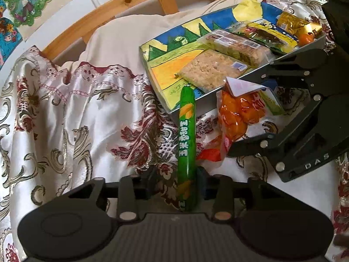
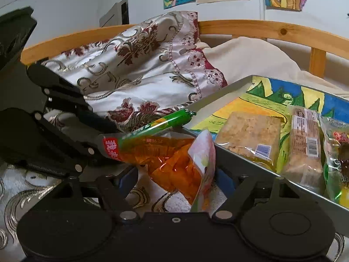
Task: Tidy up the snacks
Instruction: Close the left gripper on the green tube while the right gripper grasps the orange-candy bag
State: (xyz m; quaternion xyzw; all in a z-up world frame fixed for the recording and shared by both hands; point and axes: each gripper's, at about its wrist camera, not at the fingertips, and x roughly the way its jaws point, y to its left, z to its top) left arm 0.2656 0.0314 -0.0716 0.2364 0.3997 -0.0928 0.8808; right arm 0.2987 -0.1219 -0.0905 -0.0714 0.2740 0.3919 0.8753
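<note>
Left gripper point(image 1: 177, 174): set narrow around the green corn sausage stick point(image 1: 186, 135), near its lower end. Touches the stick on the right side, or all but; leaves a strip of cloth showing on the left, so not clamped.

Green corn sausage stick: lies on the embroidered satin cloth point(image 1: 76, 109), far tip propped against the near wall of the metal tray point(image 1: 192, 106), just below the rim.

Right gripper point(image 2: 175, 181): spread wide around the orange snack packet point(image 2: 170, 159), one blue pad on each side. Cannot tell whether the pads point(image 2: 127, 179) press on the film or only stand beside it. Seen from the left wrist, reaches in from the right, upper finger along the tray wall, lower finger at the packet's near corner.

Orange snack packet: rests on the cloth just outside the tray, beside the sausage stick, with its white top folded over.

Inside the tray, on a painted landscape lining: a puffed-rice bar point(image 1: 209, 69) nearest, a second wrapped bar point(image 1: 235, 43) beside it, then a green and yellow packet point(image 1: 270, 35) and a gold foil packet point(image 1: 294, 23) at the far end.

Behind: a cream pillow point(image 1: 122, 37), a wooden bed rail point(image 1: 109, 13) and coloured drawings point(image 1: 26, 4) on the wall.
</note>
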